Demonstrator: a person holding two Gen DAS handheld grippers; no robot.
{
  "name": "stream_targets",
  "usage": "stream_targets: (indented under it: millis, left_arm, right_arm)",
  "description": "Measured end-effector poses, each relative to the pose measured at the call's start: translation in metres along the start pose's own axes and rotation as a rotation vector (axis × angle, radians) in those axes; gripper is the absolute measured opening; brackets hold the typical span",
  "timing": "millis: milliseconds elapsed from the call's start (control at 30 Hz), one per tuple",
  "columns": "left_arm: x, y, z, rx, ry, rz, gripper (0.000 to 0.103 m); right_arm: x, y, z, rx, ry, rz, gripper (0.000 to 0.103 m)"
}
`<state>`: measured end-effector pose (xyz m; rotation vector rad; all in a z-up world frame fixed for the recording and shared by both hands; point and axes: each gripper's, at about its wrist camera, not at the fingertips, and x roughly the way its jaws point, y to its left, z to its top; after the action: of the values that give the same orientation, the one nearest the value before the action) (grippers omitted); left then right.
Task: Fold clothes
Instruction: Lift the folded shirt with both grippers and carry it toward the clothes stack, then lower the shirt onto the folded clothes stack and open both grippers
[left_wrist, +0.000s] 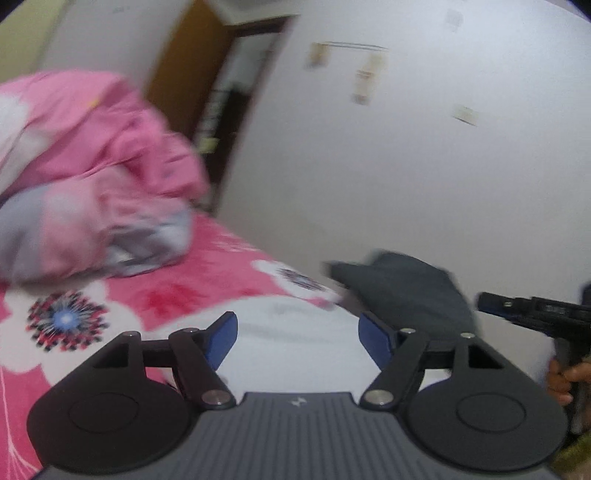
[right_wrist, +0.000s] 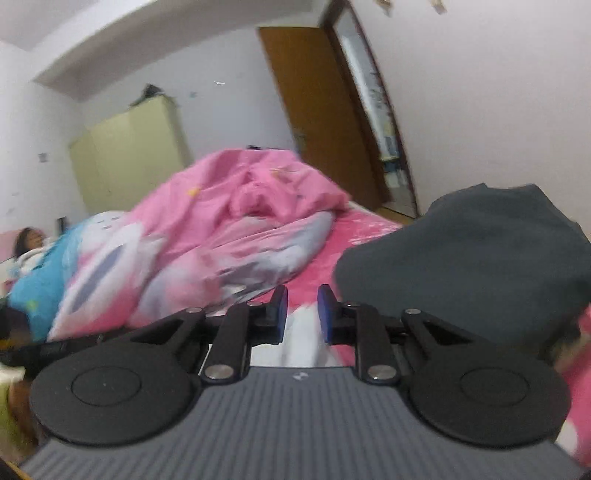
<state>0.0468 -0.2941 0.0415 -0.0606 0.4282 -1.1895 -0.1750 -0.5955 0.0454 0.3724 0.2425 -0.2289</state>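
Both views are smeared with motion blur. In the left wrist view the left gripper (left_wrist: 297, 332) sits at the bottom centre with its blue pads (left_wrist: 221, 338) spread wide apart and nothing between them; only a white patch of the bedspread (left_wrist: 177, 291) shows in the gap. That spread is pink with white flowers and fills the lower left of the frame. A dark grey garment (left_wrist: 402, 291) lies bunched on the bed at centre right, just past the right-hand pad and not touching either one. A rumpled pink quilt (left_wrist: 96, 155) is heaped in the upper left. At the right edge a hand (left_wrist: 565, 376) holds the handle of the right gripper (left_wrist: 532, 314), seen from the side. In the right wrist view the right gripper (right_wrist: 303, 314) is at bottom centre, its pads (right_wrist: 282, 314) drawn close with a narrow gap left, and nothing is pinched there; pink and white bedspread (right_wrist: 362, 229) shows through. The garment (right_wrist: 465, 258) rises as a dark mound at centre right, beside and beyond the right finger, free of the jaws. The quilt (right_wrist: 229, 221) sprawls across the left and centre, with a person (right_wrist: 29, 240) lying at the far left edge. Behind stand a pale green wardrobe (right_wrist: 129, 158) at upper left and a brown door (right_wrist: 317, 110) at upper centre.
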Motion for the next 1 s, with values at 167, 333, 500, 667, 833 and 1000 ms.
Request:
stream_targets:
  millis: [167, 333, 500, 667, 833, 1000]
  left_arm:
    - [-0.017, -0.068, -0.042, 0.368, 0.128, -0.028, 0.083]
    - [-0.011, -0.086, -0.057, 0.352, 0.219, 0.092, 0.08]
    - [-0.075, -0.107, -0.042, 0.265, 0.086, 0.088, 0.09]
    - [-0.124, -0.136, -0.054, 0.168, 0.082, 0.074, 0.095]
    - [-0.171, -0.145, -0.073, 0.05, 0.102, 0.135, 0.099]
    - [-0.208, -0.14, -0.091, -0.041, 0.128, 0.218, 0.1]
  right_arm:
    - [-0.006, 0.006, -0.065, 0.209, 0.126, 0.176, 0.018]
    - [0.005, 0.017, -0.091, 0.211, 0.177, 0.038, 0.018]
    - [-0.055, 0.063, -0.084, 0.09, -0.005, 0.032, 0.047]
    - [-0.103, 0.104, -0.1, 0.003, -0.07, -0.005, 0.086]
    - [-0.124, 0.125, -0.115, 0.017, -0.069, -0.049, 0.102]
    - [-0.135, 0.14, -0.128, 0.032, -0.004, -0.128, 0.102]
